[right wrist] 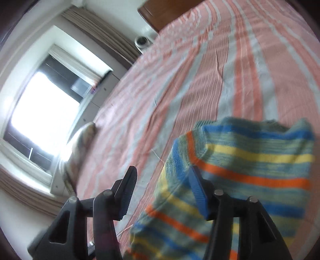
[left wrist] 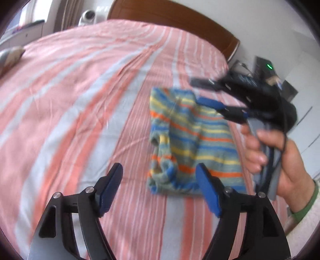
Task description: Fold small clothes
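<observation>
A small striped garment (left wrist: pixel 192 144) in grey-green, blue, yellow and orange lies folded into a rough rectangle on the bed. It also fills the lower right of the right wrist view (right wrist: pixel 240 176). My left gripper (left wrist: pixel 160 180) is open and empty, just above the garment's near left corner. My right gripper (left wrist: pixel 200 91) is open and empty, held by a hand (left wrist: pixel 280 160) over the garment's far right edge. In its own view the right gripper (right wrist: pixel 164 184) hovers at the garment's edge, not gripping it.
The bed has a pink and pale grey striped sheet (left wrist: pixel 80 100). A brown headboard (left wrist: pixel 180 18) is at the far end. A grey pillow (left wrist: pixel 10 58) lies at the left edge. A window (right wrist: pixel 44 112) and curtains are beyond the bed.
</observation>
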